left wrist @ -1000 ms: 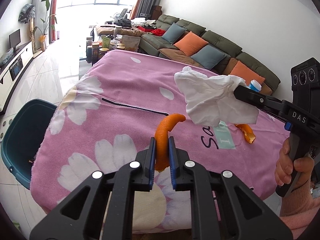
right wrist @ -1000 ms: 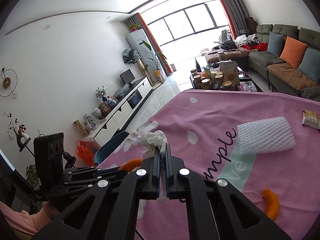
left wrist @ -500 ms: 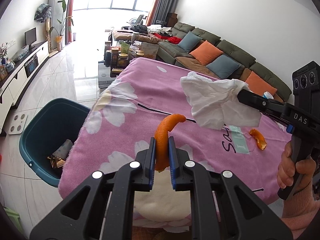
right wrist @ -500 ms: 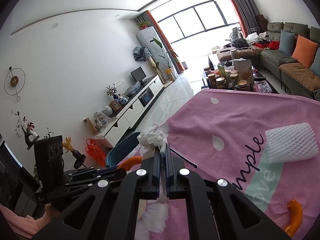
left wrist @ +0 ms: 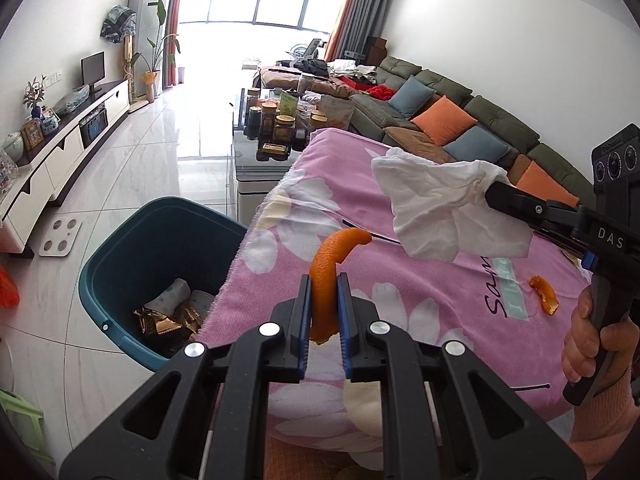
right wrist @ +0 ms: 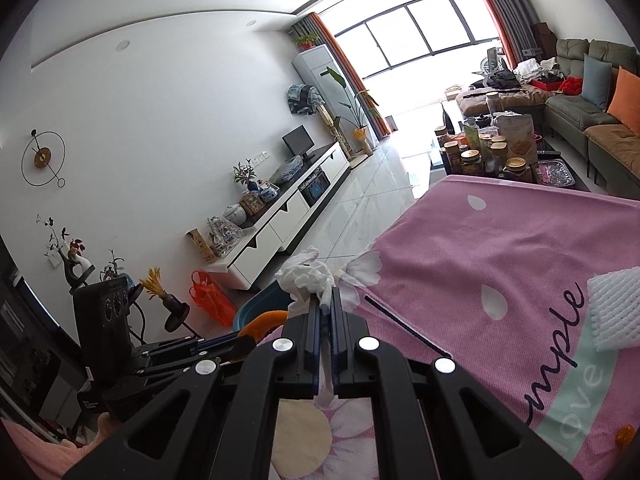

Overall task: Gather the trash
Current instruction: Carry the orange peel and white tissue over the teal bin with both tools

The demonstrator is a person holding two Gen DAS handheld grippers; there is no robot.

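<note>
My left gripper is shut on a curved orange peel and holds it above the left edge of the pink cloth-covered table. My right gripper is shut on a crumpled white tissue, also seen in the left wrist view, hanging over the table. A teal trash bin with wrappers inside stands on the floor left of the table. Another orange peel lies on the cloth at the right.
A white foam net lies on the table's far side. A coffee table with jars stands beyond the table, a green sofa along the right wall, a TV cabinet on the left. An orange bag sits on the floor.
Both grippers have swung left toward the table's edge with their loads. The teal bin has come into fuller view below the left gripper.
</note>
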